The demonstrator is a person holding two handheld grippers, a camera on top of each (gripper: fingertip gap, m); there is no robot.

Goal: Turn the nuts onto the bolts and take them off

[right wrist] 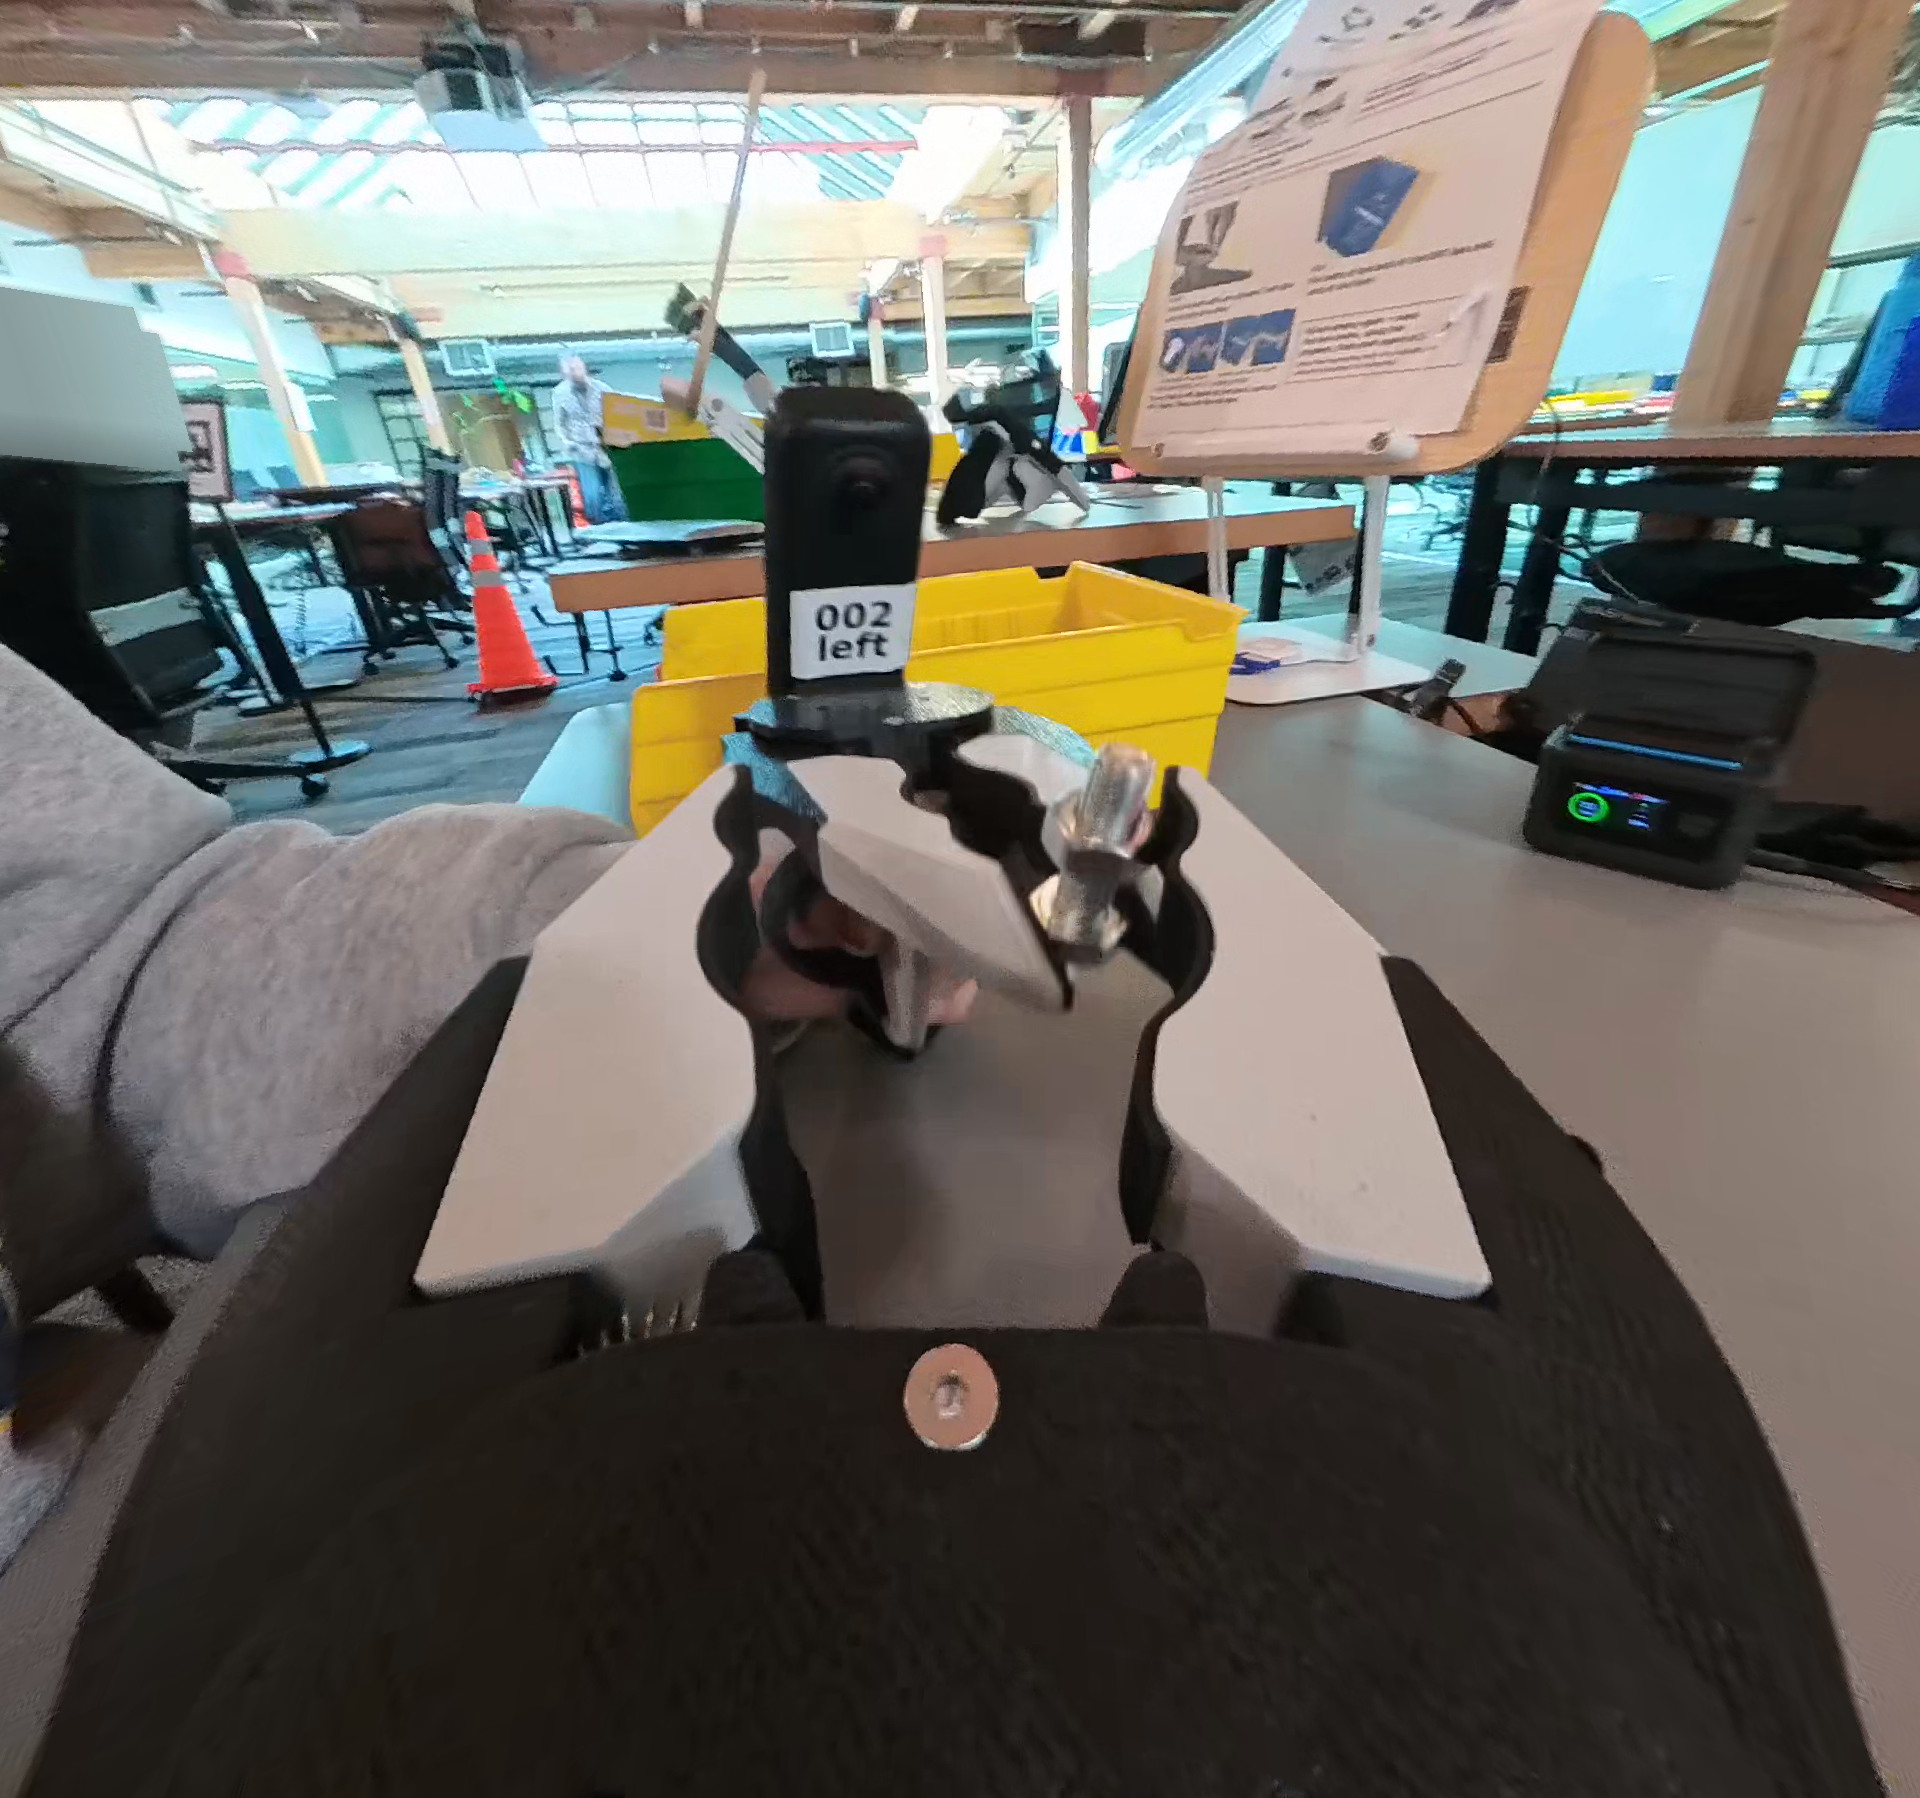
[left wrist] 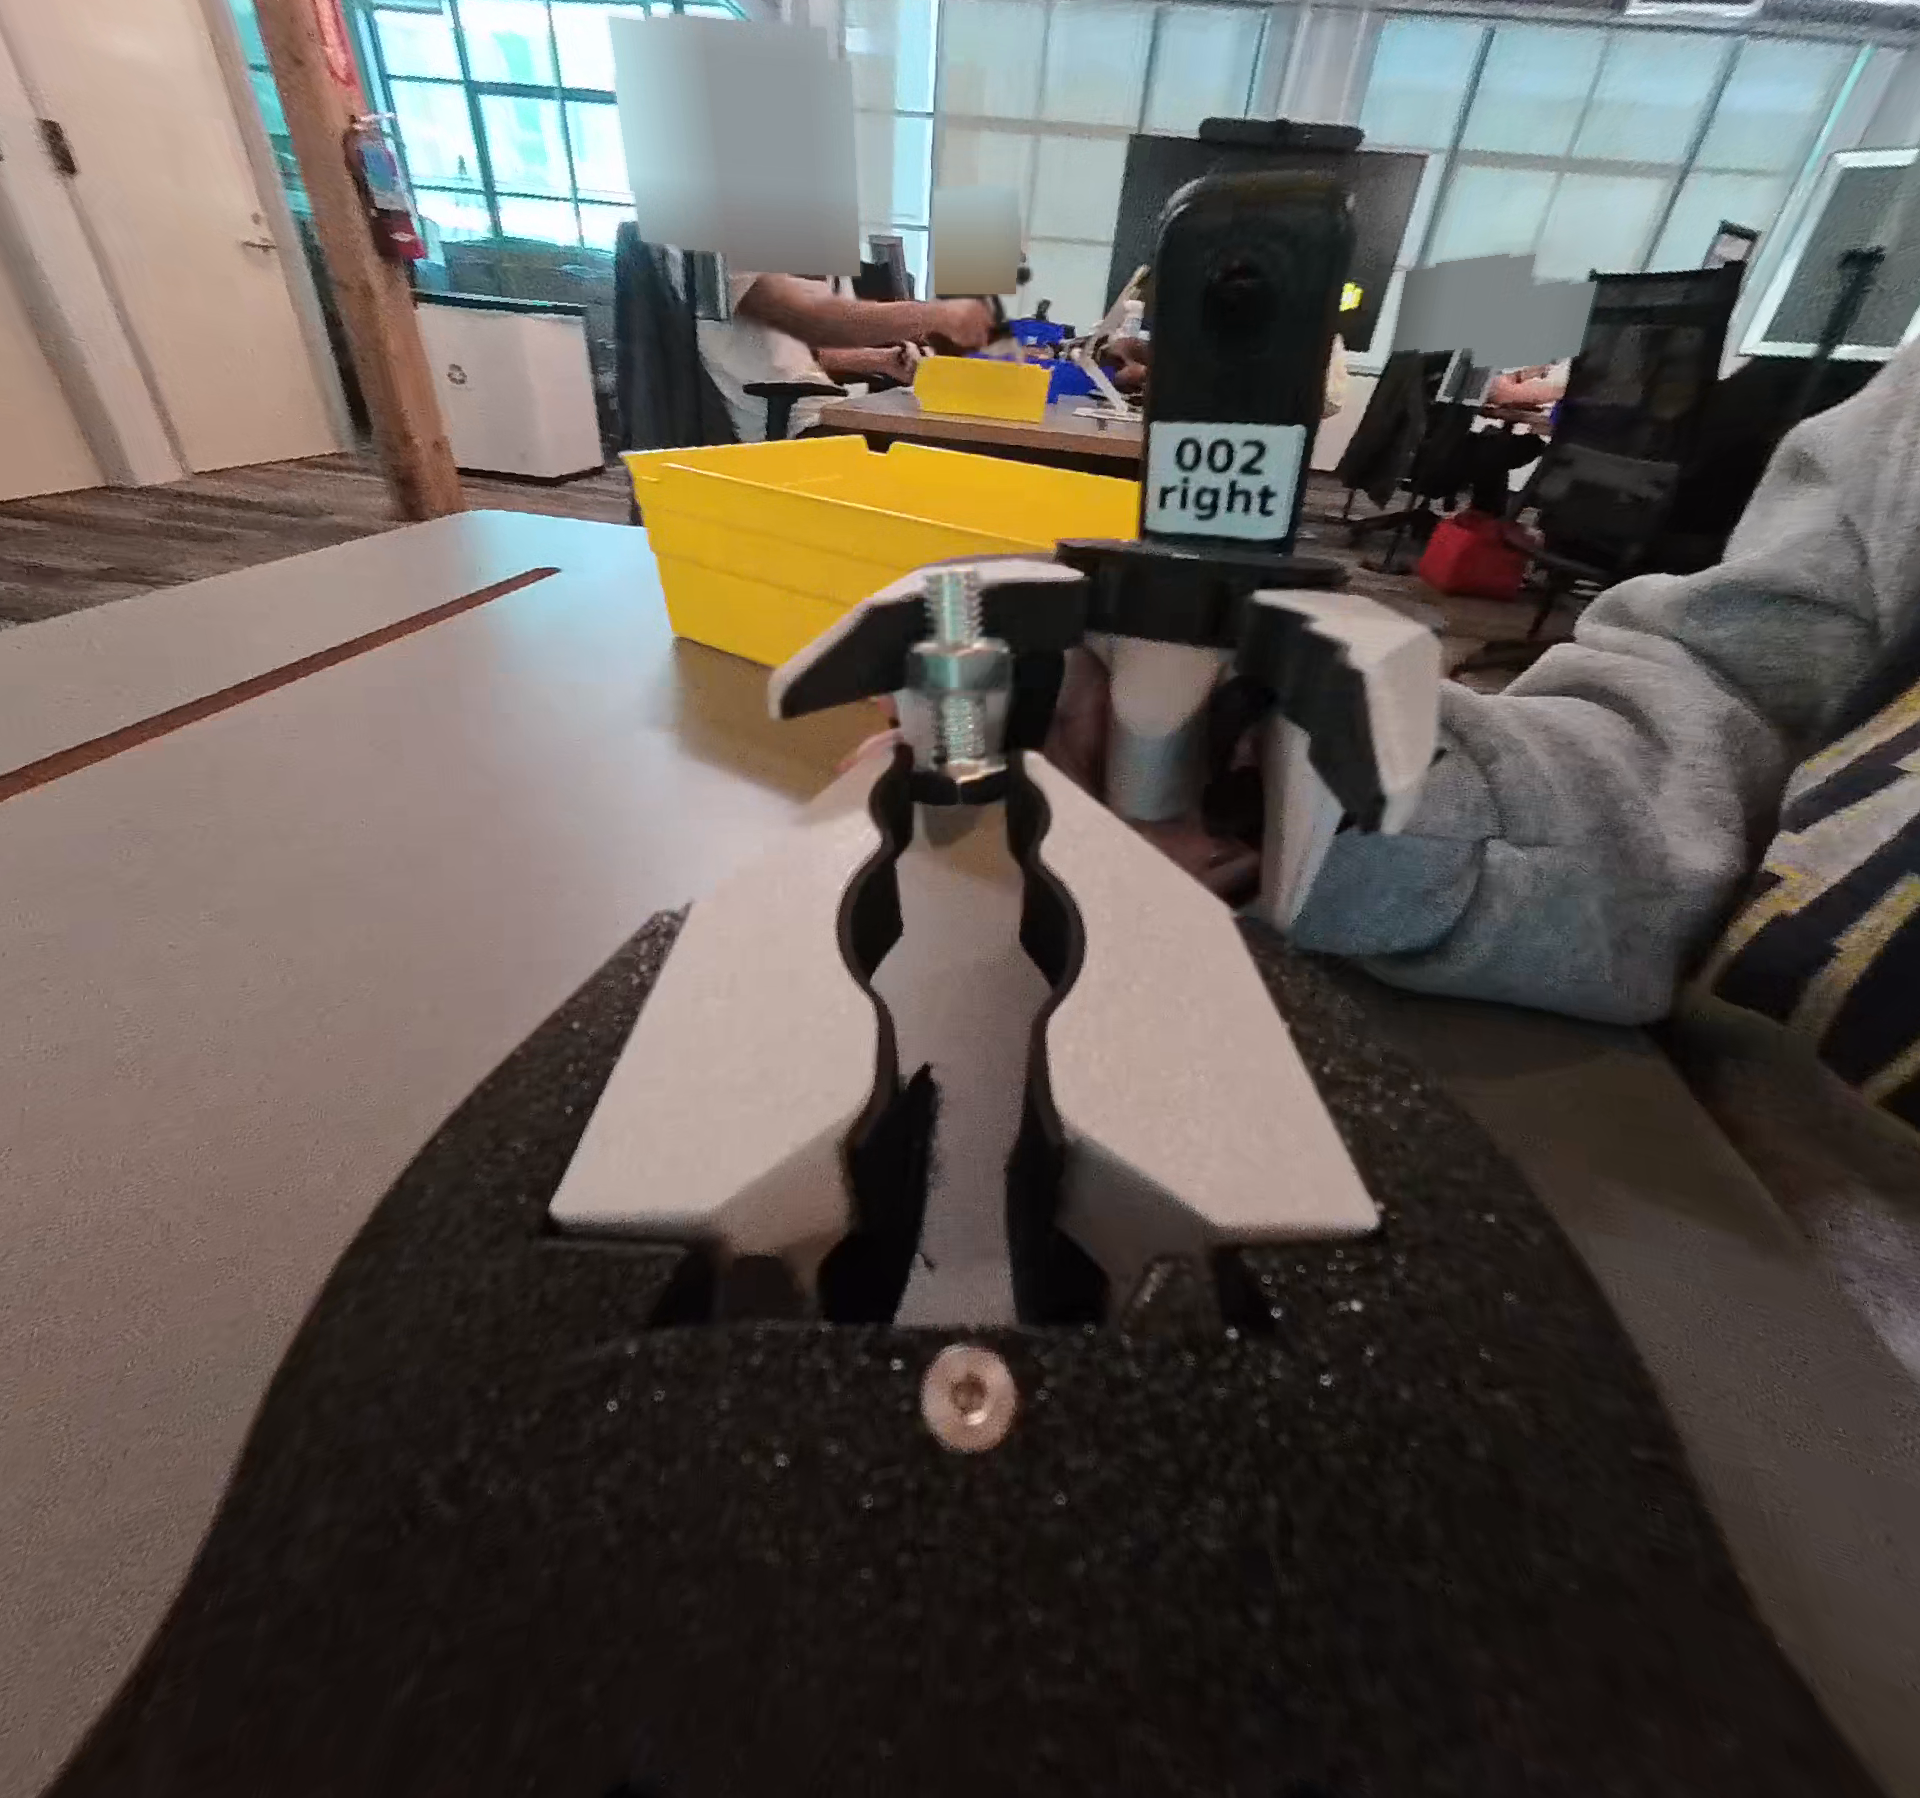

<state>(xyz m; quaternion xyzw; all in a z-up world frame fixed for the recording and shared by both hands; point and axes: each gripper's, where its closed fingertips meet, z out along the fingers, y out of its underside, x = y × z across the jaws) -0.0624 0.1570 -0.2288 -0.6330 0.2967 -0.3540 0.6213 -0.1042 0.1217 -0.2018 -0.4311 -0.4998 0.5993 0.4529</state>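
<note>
Evidently, left tongs [left wrist: 954, 792] pinched the bolt [left wrist: 957, 683] head; right tongs [right wrist: 951, 875] stood spread beside the nut [left wrist: 958, 670]. Threading underway; next, regrip and turn.

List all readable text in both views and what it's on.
Not quoting writing; carriers only.
White sticker on black camera, left wrist view: legible.
White tag on second black camera, right wrist view: legible.
Poster on stand: blurred.
Device screen: too small.
</note>
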